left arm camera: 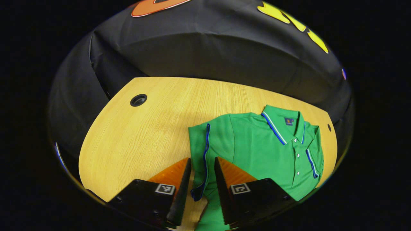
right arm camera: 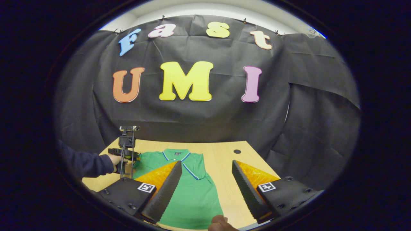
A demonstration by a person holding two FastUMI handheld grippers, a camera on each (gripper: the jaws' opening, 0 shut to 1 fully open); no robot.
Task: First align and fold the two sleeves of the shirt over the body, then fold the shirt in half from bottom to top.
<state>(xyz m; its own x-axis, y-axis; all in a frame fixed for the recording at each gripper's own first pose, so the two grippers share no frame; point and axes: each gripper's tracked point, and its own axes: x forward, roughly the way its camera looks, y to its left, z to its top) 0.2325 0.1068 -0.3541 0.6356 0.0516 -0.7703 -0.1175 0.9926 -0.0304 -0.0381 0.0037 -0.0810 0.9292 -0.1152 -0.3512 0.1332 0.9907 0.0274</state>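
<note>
A green polo shirt (left arm camera: 257,144) with blue trim lies flat on the wooden table (left arm camera: 144,134), collar toward the far right. My left gripper (left arm camera: 203,159) is open, and its fingers straddle the blue-edged cuff of the near sleeve (left arm camera: 205,154) without pressing on it. The other sleeve (left arm camera: 311,162) lies folded onto the chest beside the buttons. In the right gripper view the shirt (right arm camera: 192,195) lies below my open right gripper (right arm camera: 206,163), which hangs above its lower half with nothing held. A hand holds the left gripper (right arm camera: 128,155) at the shirt's far left shoulder.
The table has a round cable hole (left arm camera: 138,100) far from the shirt and a smaller one (left arm camera: 329,127) near the collar. Black cloth walls stand close behind the table. A dark sleeve (right arm camera: 83,163) reaches in from the left, and part of a hand (right arm camera: 220,223) shows at the bottom edge.
</note>
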